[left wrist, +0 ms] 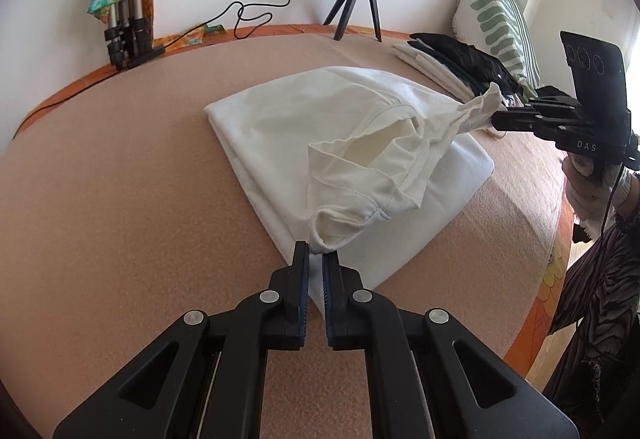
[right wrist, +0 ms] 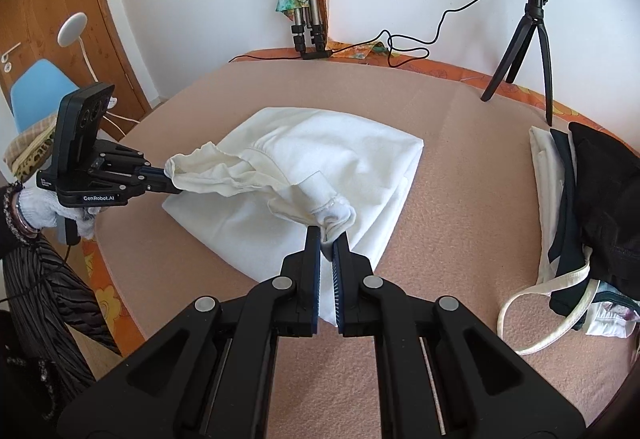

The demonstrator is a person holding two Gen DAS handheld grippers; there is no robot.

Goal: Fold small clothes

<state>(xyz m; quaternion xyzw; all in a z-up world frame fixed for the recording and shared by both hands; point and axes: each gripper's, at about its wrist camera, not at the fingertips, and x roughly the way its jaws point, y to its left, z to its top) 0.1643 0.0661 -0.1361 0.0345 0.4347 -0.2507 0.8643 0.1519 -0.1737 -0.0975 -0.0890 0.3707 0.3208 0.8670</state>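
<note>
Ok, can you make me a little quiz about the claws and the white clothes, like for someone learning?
1. True or false: both claws pinch the same cream garment.
2. Pick one. The stack of folded clothes lies: A) under the ring light tripod, B) on the blanket beside the garment, on the right claw's side, C) on the blue chair.
3. Fill in: the garment is stretched between the left claw and the right claw, and its far part rests on the pink ______.

Key:
1. True. Each claw grips one end.
2. B
3. blanket
</note>
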